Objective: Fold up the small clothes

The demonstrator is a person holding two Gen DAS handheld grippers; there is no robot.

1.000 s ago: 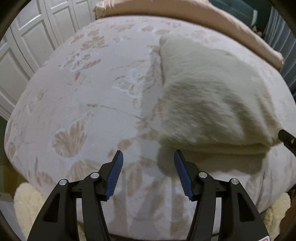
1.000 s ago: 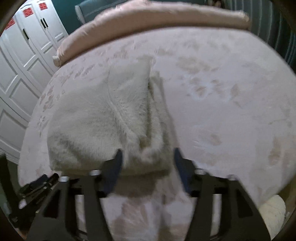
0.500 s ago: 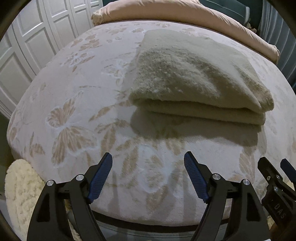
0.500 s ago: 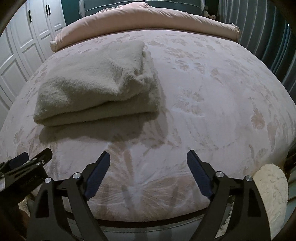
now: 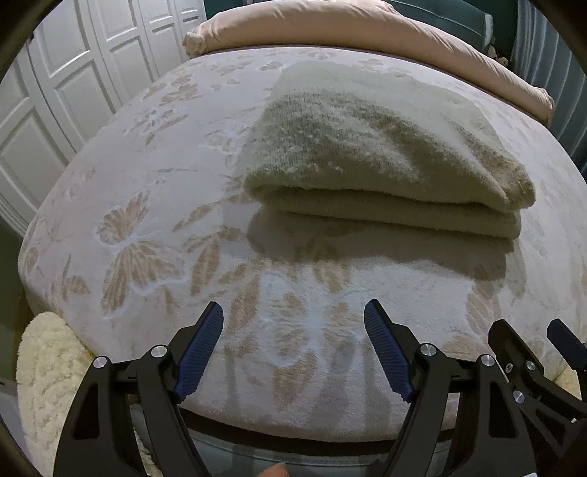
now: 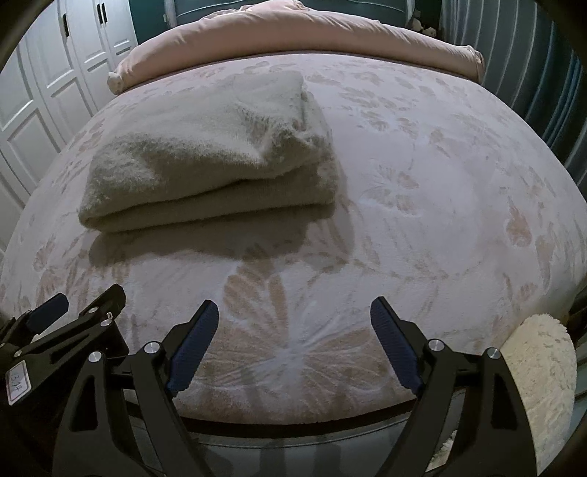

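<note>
A cream fuzzy knit garment (image 5: 381, 154) lies folded in a thick stack on the bed (image 5: 154, 227); it also shows in the right wrist view (image 6: 209, 154), left of centre. My left gripper (image 5: 293, 323) is open and empty, held back over the bed's near edge, well short of the garment. My right gripper (image 6: 293, 319) is open and empty too, at the near edge, to the right of the garment. Each gripper shows in the other's view: the right one at lower right (image 5: 528, 352), the left one at lower left (image 6: 66, 315).
The bed has a pale cover with a butterfly pattern (image 6: 422, 190). A pink duvet roll (image 6: 293, 33) lies along the far side. White wardrobe doors (image 5: 73, 84) stand to the left. A cream fluffy rug (image 5: 47, 374) lies on the floor by the bed's edge.
Both grippers have let go of the garment, opened wide and pulled back from it to the bed's near edge. The garment now lies folded and still.
</note>
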